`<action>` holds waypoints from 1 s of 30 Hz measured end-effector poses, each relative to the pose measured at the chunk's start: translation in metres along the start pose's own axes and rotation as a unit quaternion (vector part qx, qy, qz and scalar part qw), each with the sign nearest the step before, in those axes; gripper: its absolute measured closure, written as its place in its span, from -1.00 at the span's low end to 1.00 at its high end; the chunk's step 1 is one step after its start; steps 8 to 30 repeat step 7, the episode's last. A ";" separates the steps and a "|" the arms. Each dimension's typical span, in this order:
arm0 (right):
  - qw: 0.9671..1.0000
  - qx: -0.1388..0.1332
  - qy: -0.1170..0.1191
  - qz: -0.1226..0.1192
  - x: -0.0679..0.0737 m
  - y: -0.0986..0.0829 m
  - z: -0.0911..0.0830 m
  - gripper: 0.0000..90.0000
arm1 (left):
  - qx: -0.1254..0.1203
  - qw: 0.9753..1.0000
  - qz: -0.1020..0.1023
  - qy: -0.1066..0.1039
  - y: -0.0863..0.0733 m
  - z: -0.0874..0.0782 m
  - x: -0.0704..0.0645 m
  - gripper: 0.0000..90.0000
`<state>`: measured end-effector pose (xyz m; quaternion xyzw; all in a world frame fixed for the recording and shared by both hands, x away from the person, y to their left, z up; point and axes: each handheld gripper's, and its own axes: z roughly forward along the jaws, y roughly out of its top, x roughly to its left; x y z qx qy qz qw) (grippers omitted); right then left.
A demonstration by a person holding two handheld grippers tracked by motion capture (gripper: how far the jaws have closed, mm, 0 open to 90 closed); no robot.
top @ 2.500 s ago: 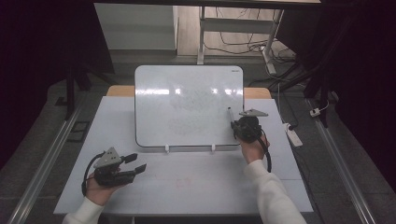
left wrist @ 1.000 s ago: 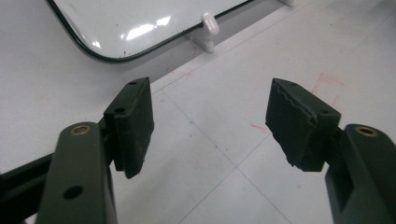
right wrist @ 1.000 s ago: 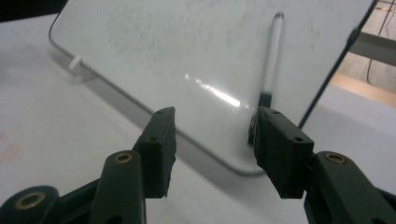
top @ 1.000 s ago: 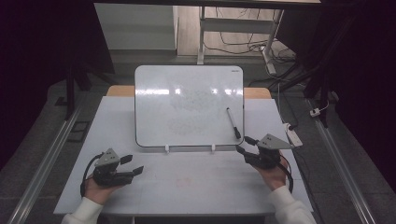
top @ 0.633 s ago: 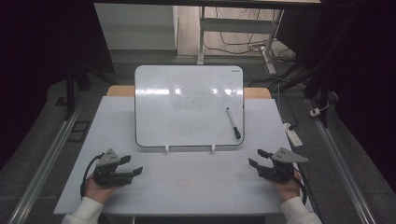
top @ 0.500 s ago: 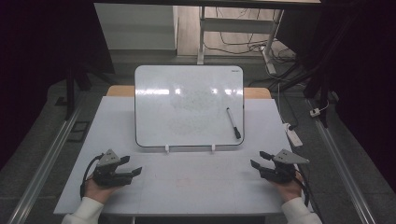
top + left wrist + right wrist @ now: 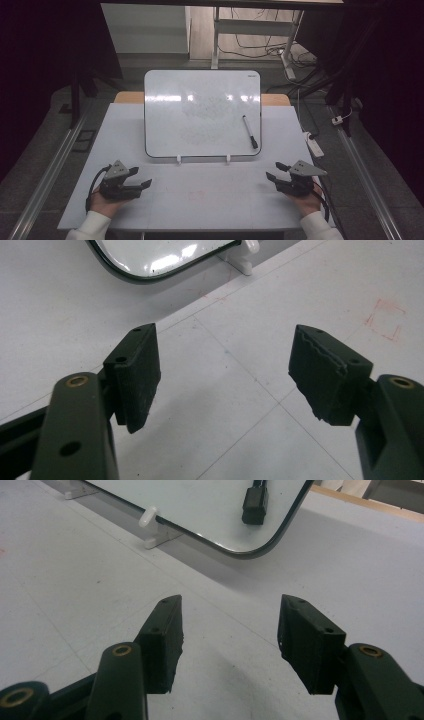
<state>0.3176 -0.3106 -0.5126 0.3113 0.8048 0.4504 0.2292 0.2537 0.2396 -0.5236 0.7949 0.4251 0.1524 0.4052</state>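
one marker (image 7: 249,131) lies lengthwise on the whiteboard (image 7: 200,115), cap nearest.

One whiteboard (image 7: 200,112) stands on one bench (image 7: 200,200); one marker (image 7: 249,131) lies on the whiteboard's right side; two white clips (image 7: 178,159) sit at the whiteboard's lower edge; two grippers, one left gripper (image 7: 131,183) and one right gripper (image 7: 276,171), rest below the whiteboard
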 end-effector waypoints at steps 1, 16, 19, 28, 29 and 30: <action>1.000 0.000 0.000 0.000 0.000 0.000 0.000 -0.04 | 0.000 1.000 0.000 0.000 0.000 0.000 0.000 -0.34; 1.000 0.001 0.001 -0.002 0.001 0.001 0.001 -0.04 | 0.001 1.000 0.001 0.001 0.000 0.000 0.000 -0.34; 1.000 0.001 0.001 -0.002 0.001 0.001 0.001 -0.04 | 0.001 1.000 0.001 0.001 0.000 0.000 0.000 -0.34; 1.000 0.001 0.001 -0.002 0.001 0.001 0.001 -0.04 | 0.001 1.000 0.001 0.001 0.000 0.000 0.000 -0.34; 1.000 0.001 0.001 -0.002 0.001 0.001 0.001 -0.04 | 0.001 1.000 0.001 0.001 0.000 0.000 0.000 -0.34; 1.000 0.001 0.001 -0.002 0.001 0.001 0.001 -0.04 | 0.001 1.000 0.001 0.001 0.000 0.000 0.000 -0.34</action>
